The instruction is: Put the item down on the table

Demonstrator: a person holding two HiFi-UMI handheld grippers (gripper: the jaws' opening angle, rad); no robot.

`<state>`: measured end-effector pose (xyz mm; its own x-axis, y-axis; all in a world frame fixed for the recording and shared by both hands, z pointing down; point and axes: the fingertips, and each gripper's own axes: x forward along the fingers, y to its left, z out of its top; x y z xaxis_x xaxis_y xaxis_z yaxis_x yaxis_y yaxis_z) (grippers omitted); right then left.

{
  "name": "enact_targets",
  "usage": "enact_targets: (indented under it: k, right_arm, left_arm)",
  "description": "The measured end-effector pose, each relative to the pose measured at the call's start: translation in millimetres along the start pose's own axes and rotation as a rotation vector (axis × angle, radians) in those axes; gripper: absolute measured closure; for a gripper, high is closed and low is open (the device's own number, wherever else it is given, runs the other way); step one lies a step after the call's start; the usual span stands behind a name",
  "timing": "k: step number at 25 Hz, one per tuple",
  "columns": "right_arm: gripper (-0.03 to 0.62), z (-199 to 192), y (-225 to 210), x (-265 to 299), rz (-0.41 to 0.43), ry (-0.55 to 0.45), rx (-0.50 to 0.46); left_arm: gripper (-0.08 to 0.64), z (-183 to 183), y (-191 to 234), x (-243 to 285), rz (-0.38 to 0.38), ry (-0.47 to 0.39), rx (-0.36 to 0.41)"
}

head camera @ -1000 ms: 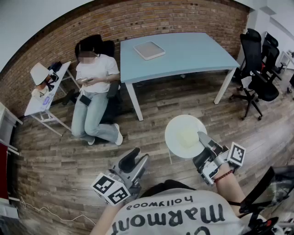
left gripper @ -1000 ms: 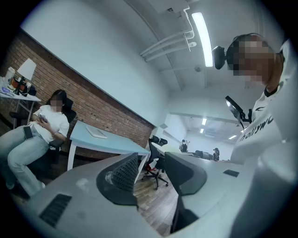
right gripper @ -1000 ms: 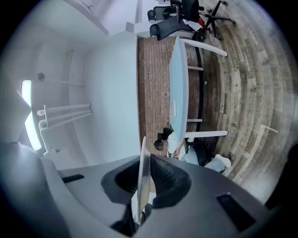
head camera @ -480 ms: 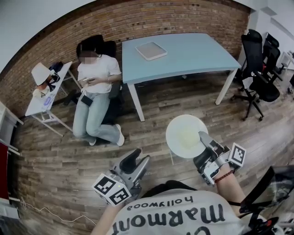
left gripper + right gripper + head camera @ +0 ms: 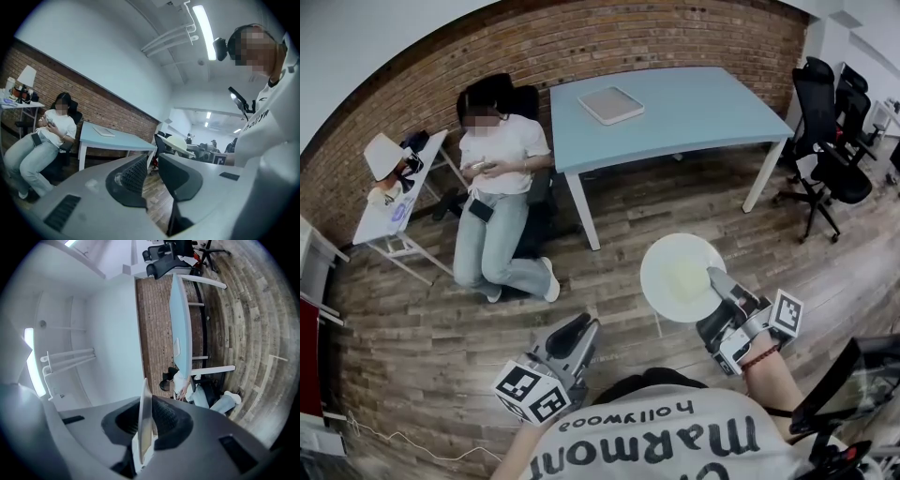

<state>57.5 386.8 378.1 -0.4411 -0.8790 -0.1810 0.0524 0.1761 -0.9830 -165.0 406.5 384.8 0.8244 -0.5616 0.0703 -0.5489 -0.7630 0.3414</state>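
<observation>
Fingers (image 5: pixel 171 420) of the right gripper (image 5: pixel 719 291): clamped on the near rim of a white plate (image 5: pixel 680 277). In the right gripper view the plate shows edge-on between the two pads, with both pads pressed to it.

Fingers (image 5: pixel 131 180) of the left gripper (image 5: pixel 577 330): apart by a narrow gap, nothing between them. These jaws have just been closing. Only floor and far furniture show through the gap.

Plate: held in the air at the near right, over the wood floor (image 5: pixel 609 272), face up toward the head camera. It touches nothing but the right gripper. It is well apart from the table (image 5: pixel 675 117).

Table: pale blue top, white legs, at the far centre against the brick wall (image 5: pixel 581 42). A white tray (image 5: pixel 610 104) lies on its left part. The rest of the top is bare.

Left gripper: near centre, low over the floor, pointing toward the far side, well apart from the plate.

Other: a person (image 5: pixel 492 187) sits at the far left beside the table, hands together in the lap. A small white side table (image 5: pixel 389 216) stands further left, with a lamp (image 5: pixel 382 150) on it. Black chairs (image 5: pixel 830 141) stand at the far right.
</observation>
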Motion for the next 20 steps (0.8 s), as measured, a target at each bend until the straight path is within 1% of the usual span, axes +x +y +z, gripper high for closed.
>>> enact_targets:
  k: [2, 5, 6, 8, 10, 11, 12, 15, 20]
  right_arm:
    - [0.554, -6, -3, 3, -0.002, -0.005, 0.004]
    - [0.554, -11, -6, 3, -0.006, 0.003, -0.008]
    - [0.554, -11, -9, 0, -0.019, 0.007, -0.016]
    - [0.554, -6, -15, -7, -0.048, 0.003, -0.037]
    - [0.554, 2, -19, -11, -0.067, -0.021, -0.049]
    - [0.554, 6, -19, -9, -0.066, -0.031, -0.049]
    - [0.554, 9, -19, -4, -0.059, -0.038, -0.044]
    - [0.554, 13, -25, 20, -0.041, -0.026, -0.013]
    - [0.554, 44, -35, 71, -0.05, 0.004, 0.001]
  left_arm:
    - [0.505, -4, 8, -4, 0.0, 0.026, -0.01]
    - [0.522, -11, 18, -5, -0.017, 0.021, -0.077]
    - [0.528, -13, 23, -5, -0.009, 0.008, -0.102]
    - [0.542, -14, 37, -7, 0.037, -0.032, -0.158]
    - [0.552, -8, 49, -10, 0.076, -0.079, -0.215]
    - [0.552, -4, 55, -11, 0.086, -0.092, -0.228]
    - [0.554, -1, 61, -12, 0.095, -0.091, -0.226]
    - [0.552, 1, 78, -10, 0.128, -0.054, -0.183]
    - [0.552, 16, 101, 24, 0.138, -0.027, -0.204]
